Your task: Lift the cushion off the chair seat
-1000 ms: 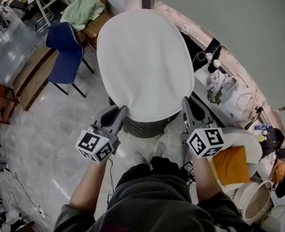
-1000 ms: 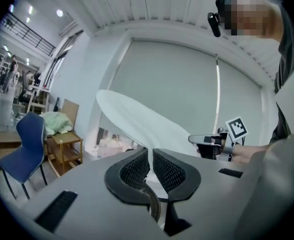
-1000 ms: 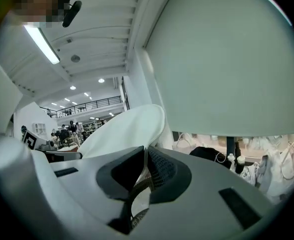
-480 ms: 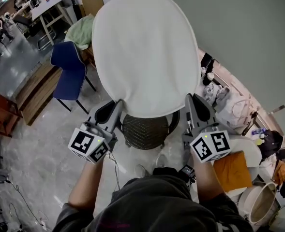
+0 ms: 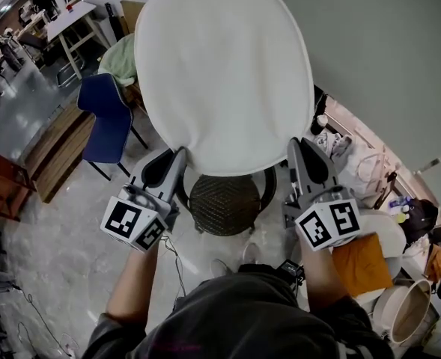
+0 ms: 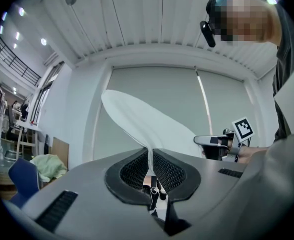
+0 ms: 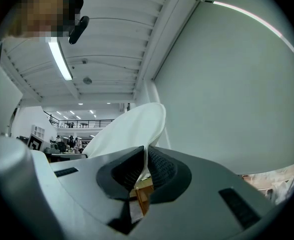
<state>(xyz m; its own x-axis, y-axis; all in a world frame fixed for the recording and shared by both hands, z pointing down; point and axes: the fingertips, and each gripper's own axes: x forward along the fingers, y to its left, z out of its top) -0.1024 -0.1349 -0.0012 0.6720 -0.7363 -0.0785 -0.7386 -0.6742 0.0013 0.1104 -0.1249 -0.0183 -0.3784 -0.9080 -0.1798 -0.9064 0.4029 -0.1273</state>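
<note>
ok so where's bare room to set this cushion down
Bare floor lies left of the wicker chair, this side of the blue chair. Its seat under the white cushion is bare too. Right side is crowded: orange cushion, round basket.

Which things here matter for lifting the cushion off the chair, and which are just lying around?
Job: white cushion, wicker chair seat, left gripper, right gripper (both shut on the cushion).
Lying about: blue chair, green cloth, orange cushion.
</note>
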